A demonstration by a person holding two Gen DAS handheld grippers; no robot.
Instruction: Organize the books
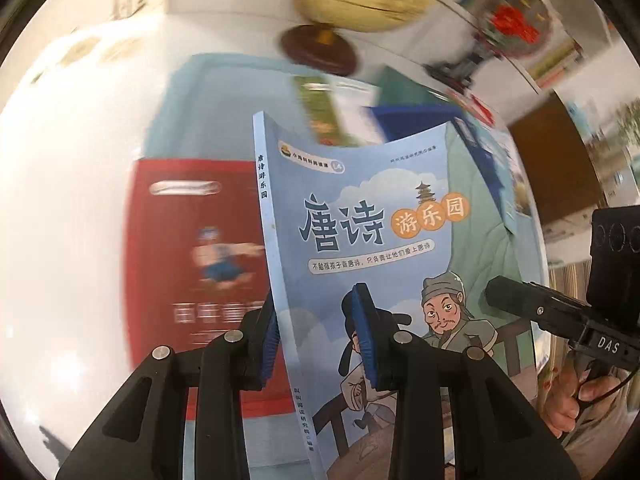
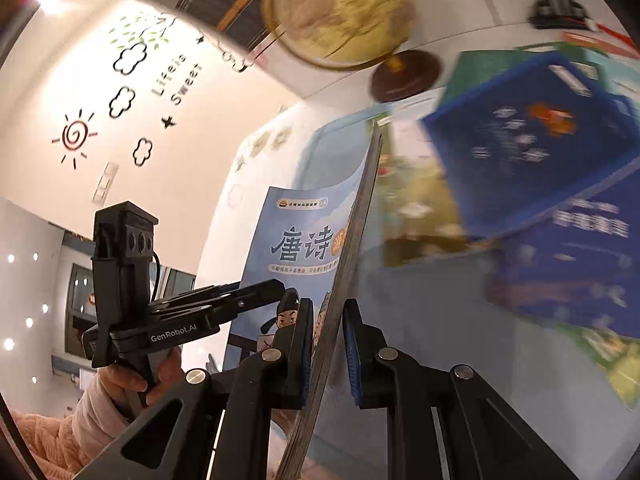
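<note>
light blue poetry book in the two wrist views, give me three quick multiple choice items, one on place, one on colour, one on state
1. Where does the globe with the dark round wooden base stand relative to the light blue paperback book with cartoon figures in the left wrist view?
A. beyond its top edge
B. under it
C. between the fingers

2. What colour is the book cover lying on the table left of the spine?
A. green
B. red
C. black

3. How is the light blue book held?
A. lying flat, untouched
B. by one gripper only
C. by both grippers, off the table

Answers: 1 A, the base shows above the book's top edge. 2 B, the red book lies there. 3 C, the left gripper clamps the spine side and the right gripper the page edge.
</note>
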